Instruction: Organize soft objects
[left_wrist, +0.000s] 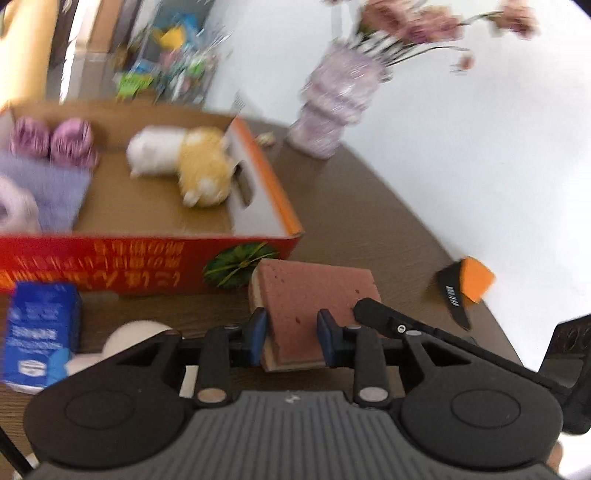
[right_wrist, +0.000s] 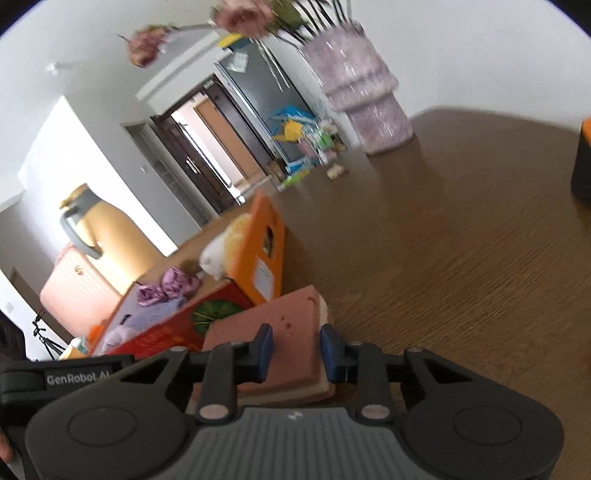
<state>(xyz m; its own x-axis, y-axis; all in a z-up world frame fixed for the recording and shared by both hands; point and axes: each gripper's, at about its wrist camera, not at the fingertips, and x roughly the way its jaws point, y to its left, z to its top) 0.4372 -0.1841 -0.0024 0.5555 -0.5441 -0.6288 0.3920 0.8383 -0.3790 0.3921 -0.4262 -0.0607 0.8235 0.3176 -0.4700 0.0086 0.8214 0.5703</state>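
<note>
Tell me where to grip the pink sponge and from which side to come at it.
Grip the pink sponge across its thin layered edges at the near end, coming in low from the side away from the box. It lies flat and wide, so only that thickness fits between the jaws, as both the left gripper and right gripper show.

Two close wrist views, shared sponge
</note>
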